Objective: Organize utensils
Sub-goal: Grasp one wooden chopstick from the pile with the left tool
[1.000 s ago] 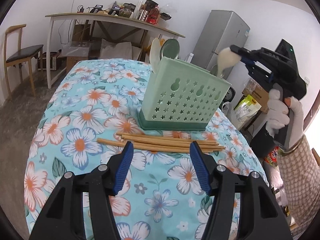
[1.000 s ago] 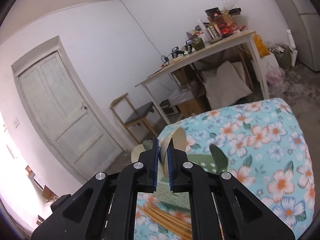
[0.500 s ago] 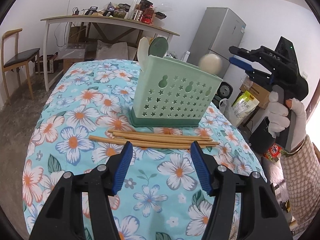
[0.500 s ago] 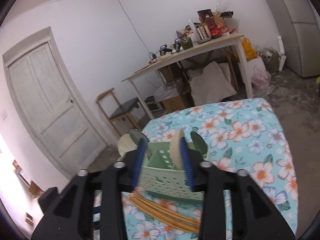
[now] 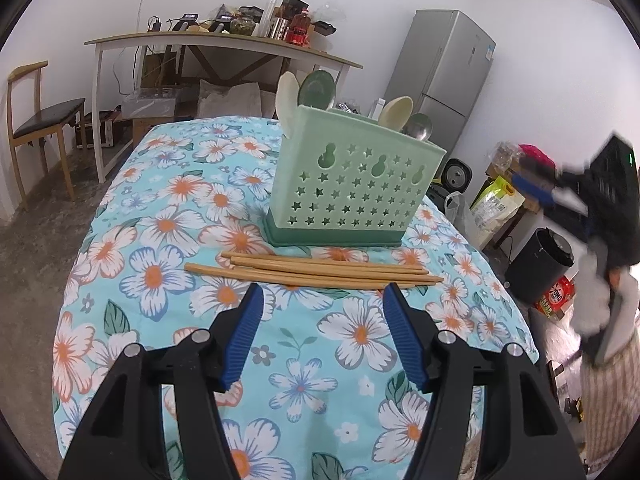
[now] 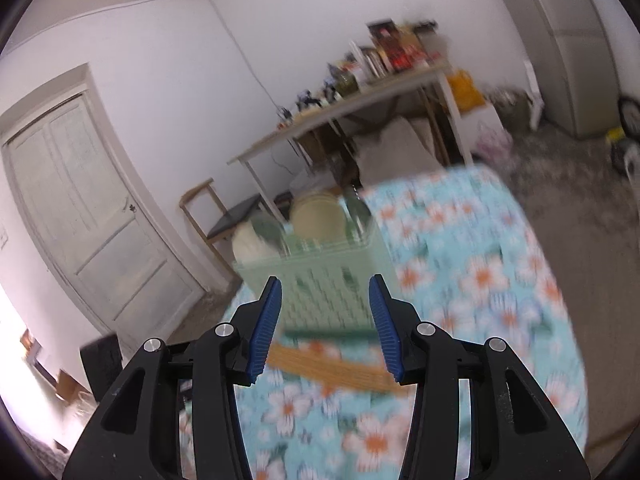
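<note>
where spoon (image 5: 396,110) now rests in caddy (image 5: 352,188), right claw (image 6: 325,320) emptied

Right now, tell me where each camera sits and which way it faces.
Left wrist: on the left tongs, looking down the floral table at chopsticks and green caddy; own open blue fingers show, plus the gloved hand with the right tongs.
Right wrist: on the right tongs, facing the caddy end-on toward a door; own fingers show.
Shared: caddy, chopsticks, table.
</note>
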A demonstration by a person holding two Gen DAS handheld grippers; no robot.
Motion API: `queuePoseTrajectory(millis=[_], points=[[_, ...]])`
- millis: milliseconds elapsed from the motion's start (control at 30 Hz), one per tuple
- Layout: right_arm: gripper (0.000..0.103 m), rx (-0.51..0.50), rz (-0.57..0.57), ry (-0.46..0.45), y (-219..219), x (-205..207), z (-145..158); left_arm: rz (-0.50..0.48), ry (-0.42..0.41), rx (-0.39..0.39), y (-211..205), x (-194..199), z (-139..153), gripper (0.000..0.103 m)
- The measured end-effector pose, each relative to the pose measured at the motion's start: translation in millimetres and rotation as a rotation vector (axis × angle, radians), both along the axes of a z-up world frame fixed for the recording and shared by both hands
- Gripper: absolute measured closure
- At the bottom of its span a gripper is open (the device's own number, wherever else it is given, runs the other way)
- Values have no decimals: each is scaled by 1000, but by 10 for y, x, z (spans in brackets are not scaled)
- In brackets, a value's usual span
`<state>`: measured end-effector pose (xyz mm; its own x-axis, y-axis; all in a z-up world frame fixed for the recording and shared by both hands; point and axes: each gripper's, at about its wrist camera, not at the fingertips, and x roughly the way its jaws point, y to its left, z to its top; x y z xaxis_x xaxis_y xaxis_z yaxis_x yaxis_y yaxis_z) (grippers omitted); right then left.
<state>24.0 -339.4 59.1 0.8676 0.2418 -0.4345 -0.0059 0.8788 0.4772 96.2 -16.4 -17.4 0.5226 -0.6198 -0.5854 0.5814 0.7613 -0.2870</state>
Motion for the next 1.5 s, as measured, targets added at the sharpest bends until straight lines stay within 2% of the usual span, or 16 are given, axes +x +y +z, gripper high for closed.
queuePoseTrajectory(millis=[167,300,433,533,633,833,1033,1233,1500], points=[[58,92,-37,139,38,-147,-546,9,9,23,-93,27,-43,43],[58,107,-63,189,81,-208,-794,36,46,64,-177,115,-126,43],[58,135,-63,195,72,-247,-891,87,115,44,-168,248,-190,43],[58,144,-56,200,49,-278,-905,134,198,2,-122,371,-270,43],[58,155,-49,200,18,-300,-923,170,326,-80,-36,506,-407,44],[58,190,-49,200,-69,-285,-1008,192,541,-247,26,667,-654,60],[58,215,-40,208,-110,-252,-1086,260,686,-405,94,801,-850,75],[58,226,-39,212,-138,-231,-1119,329,764,-511,108,951,-985,84],[58,240,-51,218,-167,-239,-1162,394,776,-527,55,1013,-1052,92]])
